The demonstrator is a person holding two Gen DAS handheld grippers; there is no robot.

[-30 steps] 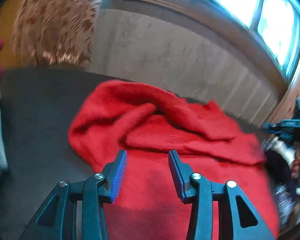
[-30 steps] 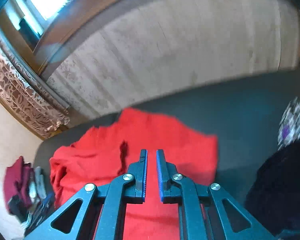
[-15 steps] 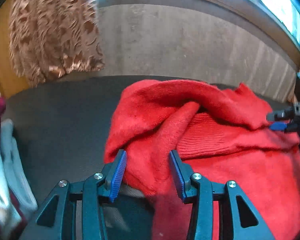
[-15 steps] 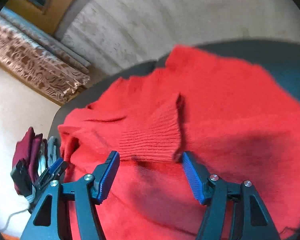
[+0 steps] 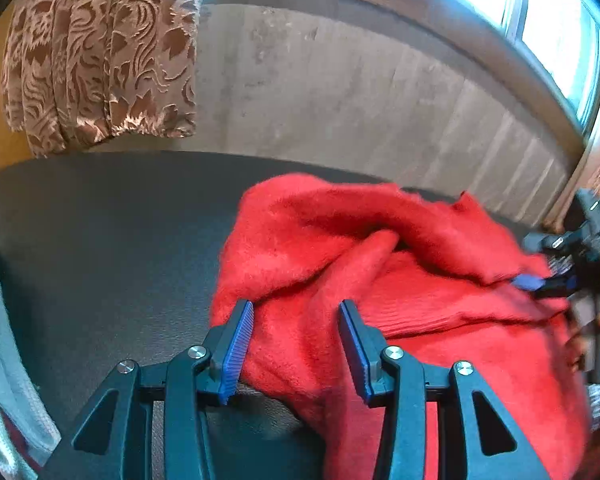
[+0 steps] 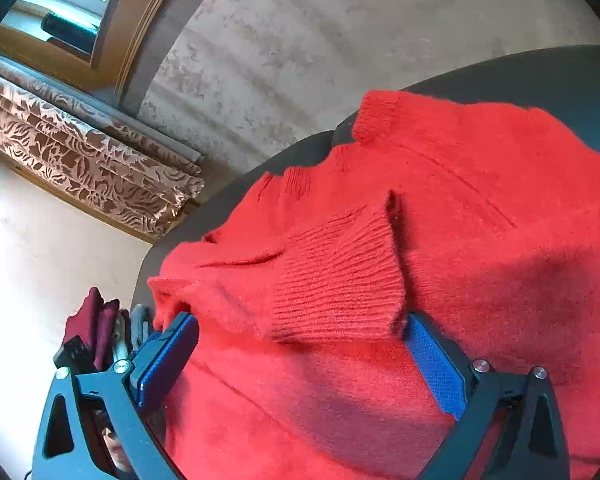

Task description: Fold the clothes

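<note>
A fuzzy red sweater (image 5: 380, 280) lies rumpled on the dark grey table (image 5: 100, 240). My left gripper (image 5: 296, 340) is open, its jaws either side of a bulging fold at the sweater's left edge. In the right wrist view the sweater (image 6: 480, 240) has a sleeve folded over it, with its ribbed cuff (image 6: 340, 276) on top. My right gripper (image 6: 300, 360) is wide open just in front of the cuff, one jaw on each side. The right gripper also shows at the far right of the left wrist view (image 5: 556, 280).
A patterned brown curtain (image 5: 100, 60) hangs at the back left before a pale wall (image 5: 340, 80). Folded white cloth (image 5: 0, 340) lies at the table's left edge; a stack of maroon and grey clothes (image 6: 100, 328) shows in the right wrist view.
The right gripper has opened wide and moved down close to the sweater's cuff. The left gripper has shifted toward the sweater's left edge and stayed open.
</note>
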